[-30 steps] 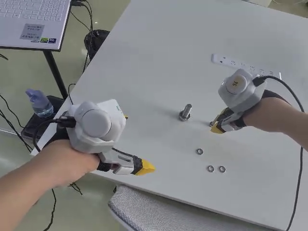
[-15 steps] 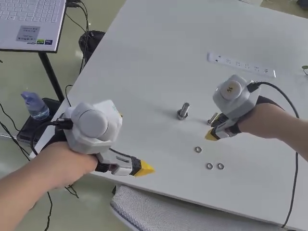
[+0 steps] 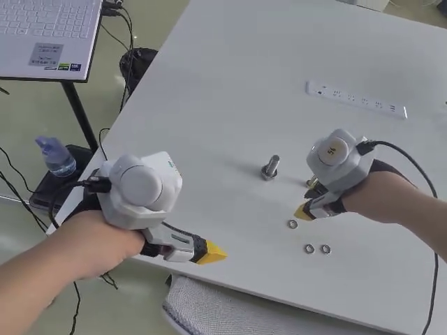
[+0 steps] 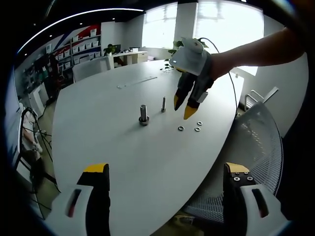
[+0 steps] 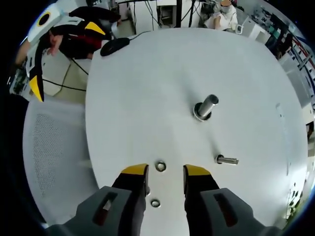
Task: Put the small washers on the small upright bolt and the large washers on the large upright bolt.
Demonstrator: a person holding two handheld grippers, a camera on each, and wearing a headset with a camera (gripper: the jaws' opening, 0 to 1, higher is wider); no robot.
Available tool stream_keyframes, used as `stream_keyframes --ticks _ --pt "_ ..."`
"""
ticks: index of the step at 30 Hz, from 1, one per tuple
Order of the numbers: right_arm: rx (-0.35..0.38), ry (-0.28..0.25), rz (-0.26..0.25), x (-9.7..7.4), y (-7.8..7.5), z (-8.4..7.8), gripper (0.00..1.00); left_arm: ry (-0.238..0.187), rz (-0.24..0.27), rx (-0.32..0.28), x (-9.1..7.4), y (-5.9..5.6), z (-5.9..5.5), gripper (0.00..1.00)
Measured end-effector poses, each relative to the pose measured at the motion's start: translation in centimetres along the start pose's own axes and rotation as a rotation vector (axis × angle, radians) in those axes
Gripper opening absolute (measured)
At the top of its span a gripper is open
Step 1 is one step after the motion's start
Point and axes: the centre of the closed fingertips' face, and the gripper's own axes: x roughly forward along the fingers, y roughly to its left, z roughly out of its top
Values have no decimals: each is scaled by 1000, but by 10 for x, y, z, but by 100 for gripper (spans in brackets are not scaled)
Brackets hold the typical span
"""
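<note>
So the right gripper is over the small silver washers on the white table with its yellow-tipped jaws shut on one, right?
No. The right gripper is over the small silver washers on the white table, but its yellow-tipped jaws stand open; the right gripper view shows a washer lying on the table between the tips.

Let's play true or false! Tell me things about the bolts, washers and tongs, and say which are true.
The large bolt stands upright on the table. True.
Three washers lie loose on the table. True.
The right tongs grip a washer. False: they are open, with one washer lying between their tips.
The left tongs are shut. False: they are open and empty.
The laptop sits on the table. False: it sits on a separate stand beside it.
</note>
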Motion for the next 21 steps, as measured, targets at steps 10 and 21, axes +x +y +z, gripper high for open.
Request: stream_keyframes --ticks 10,21 --pt "0 20 -9 19 1 -11 29 -9 1 8 -4 1 4 93" --pt "33 16 -13 37 0 -18 25 8 -6 2 -5 -1 -3 91"
